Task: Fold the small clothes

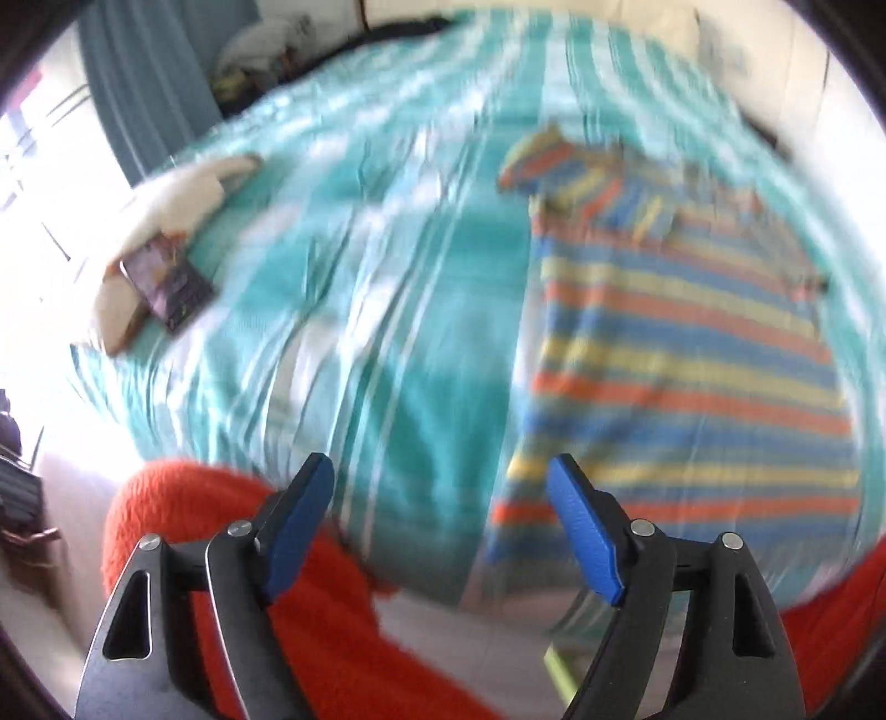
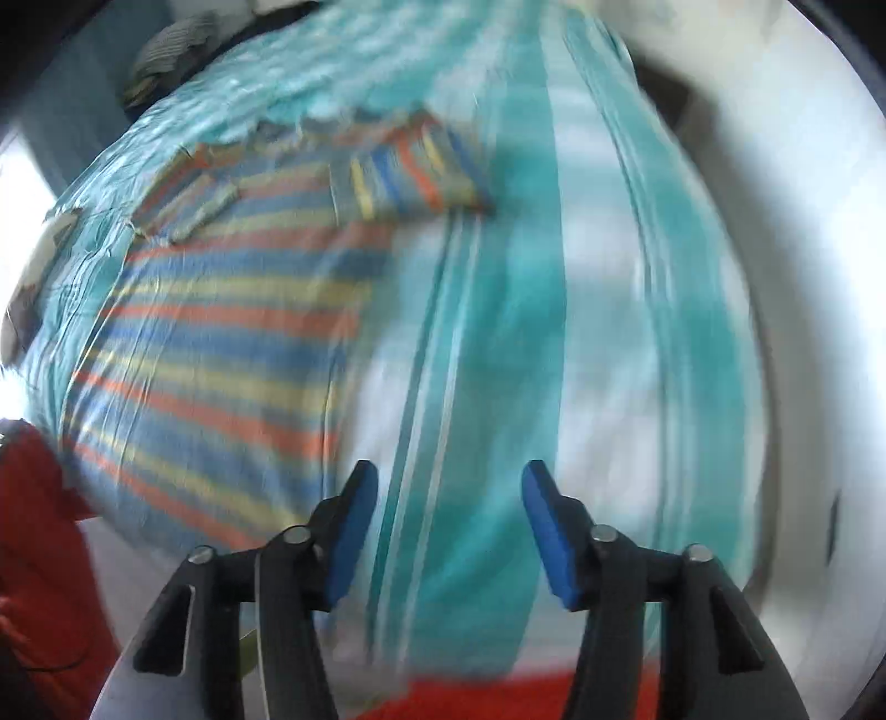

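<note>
A small shirt with blue, orange and yellow stripes (image 1: 686, 354) lies flat on a teal and white striped bedspread (image 1: 387, 310), to the right of my left gripper (image 1: 440, 471). In the right wrist view the shirt (image 2: 221, 332) lies to the left of my right gripper (image 2: 449, 476), with one sleeve (image 2: 415, 171) folded in at the far end. Both grippers are open and empty, held above the near edge of the bed, apart from the shirt. Both views are blurred by motion.
An orange fuzzy cloth (image 1: 310, 581) lies below the grippers at the near edge and shows in the right wrist view (image 2: 33, 554). A phone (image 1: 166, 282) and a pale pillow (image 1: 177, 199) lie at the bed's left edge. A bundle of clothes (image 2: 171, 44) lies beyond the bed.
</note>
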Motion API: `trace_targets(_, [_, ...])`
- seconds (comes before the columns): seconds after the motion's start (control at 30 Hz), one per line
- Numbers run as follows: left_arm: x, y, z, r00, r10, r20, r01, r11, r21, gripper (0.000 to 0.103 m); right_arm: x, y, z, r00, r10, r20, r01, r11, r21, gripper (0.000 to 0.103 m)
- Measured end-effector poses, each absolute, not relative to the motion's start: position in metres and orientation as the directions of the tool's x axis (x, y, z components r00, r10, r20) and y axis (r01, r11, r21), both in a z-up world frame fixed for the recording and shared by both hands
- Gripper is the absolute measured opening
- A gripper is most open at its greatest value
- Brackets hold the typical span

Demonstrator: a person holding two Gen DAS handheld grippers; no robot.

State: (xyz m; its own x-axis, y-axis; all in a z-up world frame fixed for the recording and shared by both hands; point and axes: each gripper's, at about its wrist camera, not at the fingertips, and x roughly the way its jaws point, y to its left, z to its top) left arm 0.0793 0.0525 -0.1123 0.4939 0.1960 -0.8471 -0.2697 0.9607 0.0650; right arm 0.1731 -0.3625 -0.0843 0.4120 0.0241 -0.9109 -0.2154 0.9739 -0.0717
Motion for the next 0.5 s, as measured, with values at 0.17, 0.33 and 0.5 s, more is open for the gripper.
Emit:
trace_targets(0.17, [0.084,0.055,-0.123,0.528,0.179,-0.830,-0.262,0.964,0.041,0.082,0.276,-0.290,-0.086,0.495,0.159,-0.854,-0.471,0.875,-0.110,0.063])
trace_targets(0.33, [0.074,0.062,-0.122,0.471,0.170,-0.866,-0.272,0.962,0.041,0.082,0.348,-0.232,-0.144,0.504,0.126,-0.854,-0.502,0.848,-0.171,0.062])
trace_targets(0.5, [0.072,0.075,-0.128,0.469,0.154,-0.870,-0.303,0.953,0.005,0.082,0.380,-0.260,-0.164,0.460,0.125,-0.879,-0.413,0.906,-0.087,0.004])
